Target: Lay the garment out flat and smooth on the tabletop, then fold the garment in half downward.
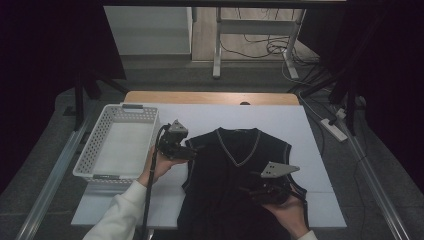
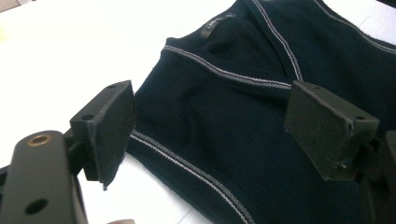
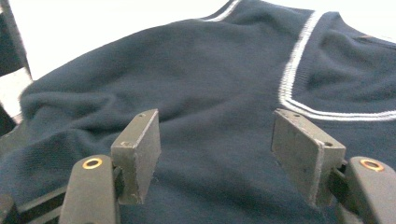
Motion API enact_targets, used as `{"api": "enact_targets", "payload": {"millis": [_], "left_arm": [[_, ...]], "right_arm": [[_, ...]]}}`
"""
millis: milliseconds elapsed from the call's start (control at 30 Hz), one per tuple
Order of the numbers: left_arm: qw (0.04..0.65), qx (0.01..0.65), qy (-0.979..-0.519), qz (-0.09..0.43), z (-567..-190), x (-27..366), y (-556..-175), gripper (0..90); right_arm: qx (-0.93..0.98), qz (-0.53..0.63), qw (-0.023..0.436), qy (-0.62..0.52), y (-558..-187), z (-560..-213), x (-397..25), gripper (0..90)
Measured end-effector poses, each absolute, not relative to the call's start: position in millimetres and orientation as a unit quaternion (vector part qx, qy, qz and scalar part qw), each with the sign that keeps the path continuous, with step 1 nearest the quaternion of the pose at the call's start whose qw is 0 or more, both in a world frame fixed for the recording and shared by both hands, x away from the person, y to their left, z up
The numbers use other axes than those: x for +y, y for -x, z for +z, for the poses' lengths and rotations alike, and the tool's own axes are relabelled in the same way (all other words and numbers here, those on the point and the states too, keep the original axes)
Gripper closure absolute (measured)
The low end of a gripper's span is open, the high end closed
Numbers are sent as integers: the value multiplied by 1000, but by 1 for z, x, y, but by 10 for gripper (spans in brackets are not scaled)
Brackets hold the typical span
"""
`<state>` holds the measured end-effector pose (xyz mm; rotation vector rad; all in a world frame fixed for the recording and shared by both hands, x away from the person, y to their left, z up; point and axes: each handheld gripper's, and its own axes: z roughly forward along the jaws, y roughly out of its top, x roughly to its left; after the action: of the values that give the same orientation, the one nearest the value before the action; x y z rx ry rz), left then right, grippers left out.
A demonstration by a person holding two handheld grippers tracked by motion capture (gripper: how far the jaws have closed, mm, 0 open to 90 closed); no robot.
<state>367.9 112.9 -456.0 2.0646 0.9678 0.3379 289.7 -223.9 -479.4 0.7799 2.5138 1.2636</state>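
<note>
Lying flat on white board [image 1: 310, 150] — vest [image 1: 235, 175]; basket [image 1: 117, 142] just left, apart.

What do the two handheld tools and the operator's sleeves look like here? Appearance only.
Both tools are black. The left tool carries a grey three-cornered plate and trails a black cable; the right tool has its own grey triangular plate. Each has two flat rectangular black pads on arms with brass-ringed holes. The left forearm wears a white long sleeve.
</note>
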Motion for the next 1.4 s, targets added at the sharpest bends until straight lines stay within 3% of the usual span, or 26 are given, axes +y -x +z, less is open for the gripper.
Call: {"api": "enact_targets", "payload": {"millis": [667, 1400], "left_arm": [[385, 389, -825, 139, -457, 106, -384, 164], [329, 412, -839, 135, -481, 82, -424, 157]], "right_arm": [[843, 416, 130, -315, -306, -488, -252, 323], [846, 405, 136, -318, -308, -493, -253, 322]]}}
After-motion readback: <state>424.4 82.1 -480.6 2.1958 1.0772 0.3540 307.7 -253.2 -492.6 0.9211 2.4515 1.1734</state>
